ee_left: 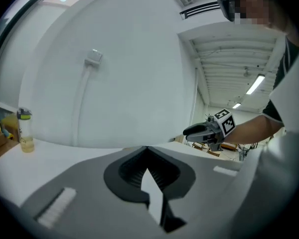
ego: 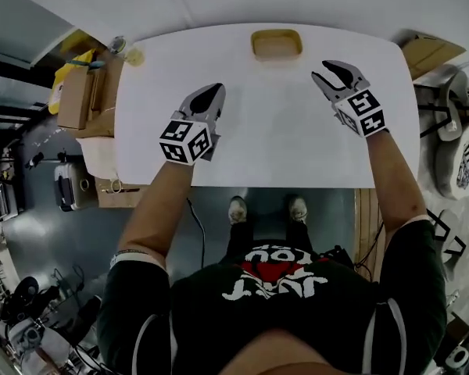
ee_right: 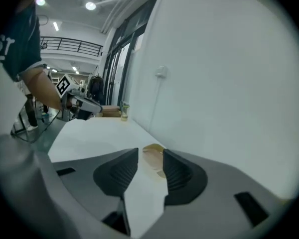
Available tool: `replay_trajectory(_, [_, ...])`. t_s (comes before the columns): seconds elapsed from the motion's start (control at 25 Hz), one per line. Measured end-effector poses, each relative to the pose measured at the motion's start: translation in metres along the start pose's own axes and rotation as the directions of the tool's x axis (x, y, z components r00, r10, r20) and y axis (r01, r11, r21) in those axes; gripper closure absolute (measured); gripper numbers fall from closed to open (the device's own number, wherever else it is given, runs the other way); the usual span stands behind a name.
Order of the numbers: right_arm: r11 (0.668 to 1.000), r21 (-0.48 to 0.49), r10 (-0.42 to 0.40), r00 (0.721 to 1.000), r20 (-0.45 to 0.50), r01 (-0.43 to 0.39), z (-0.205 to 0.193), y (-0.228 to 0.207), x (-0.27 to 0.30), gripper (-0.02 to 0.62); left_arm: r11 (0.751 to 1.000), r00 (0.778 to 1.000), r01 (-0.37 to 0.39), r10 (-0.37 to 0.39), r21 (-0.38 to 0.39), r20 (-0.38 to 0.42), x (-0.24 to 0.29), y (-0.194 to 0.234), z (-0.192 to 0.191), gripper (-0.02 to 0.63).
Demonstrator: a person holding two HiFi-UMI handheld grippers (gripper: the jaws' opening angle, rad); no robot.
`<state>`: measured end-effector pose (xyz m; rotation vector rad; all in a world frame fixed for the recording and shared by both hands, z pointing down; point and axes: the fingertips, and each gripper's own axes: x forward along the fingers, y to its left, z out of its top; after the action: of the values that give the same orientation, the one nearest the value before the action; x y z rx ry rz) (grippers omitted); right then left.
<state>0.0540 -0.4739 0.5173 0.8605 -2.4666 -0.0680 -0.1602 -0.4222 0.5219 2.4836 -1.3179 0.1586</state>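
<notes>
Both grippers hover over a white table (ego: pixel 281 147). My left gripper (ego: pixel 210 92) is over the table's left half; its jaws meet at the tips with nothing between them (ee_left: pixel 147 149). My right gripper (ego: pixel 335 69) is over the right half, jaws apart and empty (ee_right: pixel 150 159). A shallow tan tray (ego: pixel 276 44) lies at the far edge, ahead and to the left of the right gripper, and shows through its jaw gap (ee_right: pixel 152 152). Each gripper sees the other: the right gripper (ee_left: pixel 190 131) and the left gripper (ee_right: pixel 95 108).
A small bottle of yellowish liquid (ego: pixel 133 53) (ee_left: pixel 24 131) (ee_right: pixel 123 111) stands at the far left corner. Cardboard boxes (ego: pixel 82 96) are stacked beside the table's left edge. A white wall (ee_left: pixel 129 68) runs behind the table. The person's feet (ego: pixel 266 208) are at the near edge.
</notes>
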Motion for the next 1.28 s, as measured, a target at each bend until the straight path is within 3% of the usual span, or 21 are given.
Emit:
replay_trajectory(0.24, [0.969, -0.242, 0.04, 0.998, -0.057, -0.053, -0.032, -0.004, 0.074, 0.439, 0.999, 0.999, -0.006, 0.005, -0.036, -0.036, 0.067, 0.04, -0.038, 0.607])
replay_trajectory(0.56, [0.848, -0.517, 0.061, 0.991, -0.123, -0.117, -0.07, 0.008, 0.13, 0.428, 0.999, 0.999, 0.015, -0.018, -0.048, -0.051, 0.129, 0.064, -0.064, 0.607])
replay_trajectory(0.76, [0.793, -0.596, 0.049, 0.988, -0.144, -0.126, -0.085, 0.012, 0.146, 0.426, 0.999, 0.998, 0.039, -0.041, -0.036, -0.057, 0.146, 0.064, -0.07, 0.607])
replay_trajectory(0.96, [0.725, -0.685, -0.025, 0.991, -0.133, -0.074, -0.094, 0.008, 0.153, 0.43, 0.999, 0.997, 0.051, -0.052, -0.019, -0.051, 0.156, 0.058, -0.074, 0.607])
replay_trajectory(1.08, [0.706, -0.708, -0.066, 0.993, -0.098, -0.023, -0.09, 0.004, 0.152, 0.499, 0.998, 0.998, 0.052, -0.053, -0.023, -0.046, 0.157, 0.057, -0.076, 0.607])
replay_trajectory(1.28, [0.677, -0.735, -0.123, 0.992, -0.042, 0.053, -0.081, -0.002, 0.145, 0.556, 0.999, 0.998, 0.048, -0.048, -0.015, -0.046, 0.158, 0.056, -0.079, 0.606])
